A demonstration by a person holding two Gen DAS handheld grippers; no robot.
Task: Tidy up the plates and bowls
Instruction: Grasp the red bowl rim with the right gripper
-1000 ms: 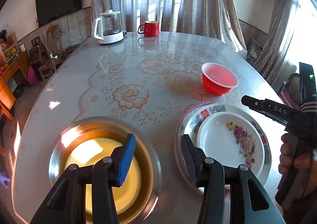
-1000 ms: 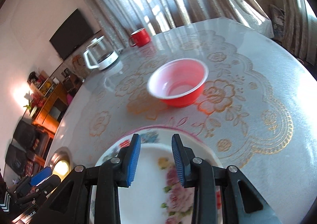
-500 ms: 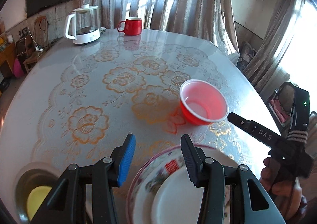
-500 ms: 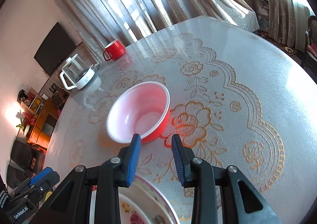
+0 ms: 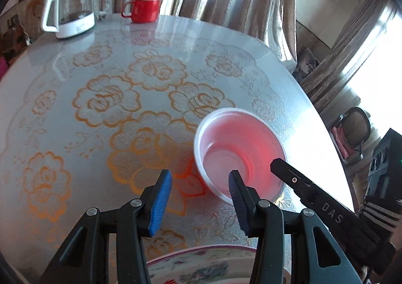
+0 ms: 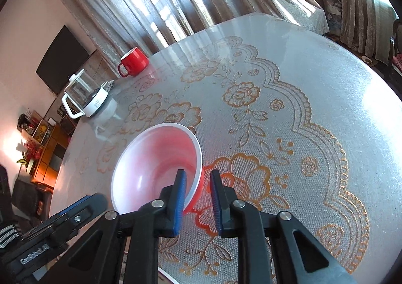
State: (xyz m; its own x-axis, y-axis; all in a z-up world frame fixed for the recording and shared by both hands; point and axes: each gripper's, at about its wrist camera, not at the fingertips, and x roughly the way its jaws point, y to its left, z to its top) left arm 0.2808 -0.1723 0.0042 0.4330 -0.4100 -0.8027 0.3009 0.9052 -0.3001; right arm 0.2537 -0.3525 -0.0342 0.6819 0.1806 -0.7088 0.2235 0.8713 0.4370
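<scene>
1. Right wrist view: the red bowl [image 6: 155, 168] sits upright on the lace-patterned table [image 6: 301, 108], and the right gripper [image 6: 197, 183] now straddles its near wall, one finger inside the rim and one outside, with a gap still showing, so nothing is pinched yet. Half a second ago the same fingers were just short of the rim; a second ago they hung over the flowered plates.

2. Left wrist view: the left gripper [image 5: 199, 192] has swung off the steel dish and the plates and now points at the bowl [image 5: 240, 153], jaws wide apart and holding nothing. One of its pads overlaps the near rim in the picture; whether it touches I cannot tell.

3. Only the patterned edge of the flowered plate [image 5: 201, 266] shows at the bottom of that view, close in front of the bowl.

4. My reading: the plates look stacked, and the bowl is next. Closing the right fingers on the thin wall should lift it, though a light plastic bowl may tip.

5. Far off, the red mug [image 5: 144, 8] and glass kettle [image 5: 71, 16] stand apart from the work.
</scene>
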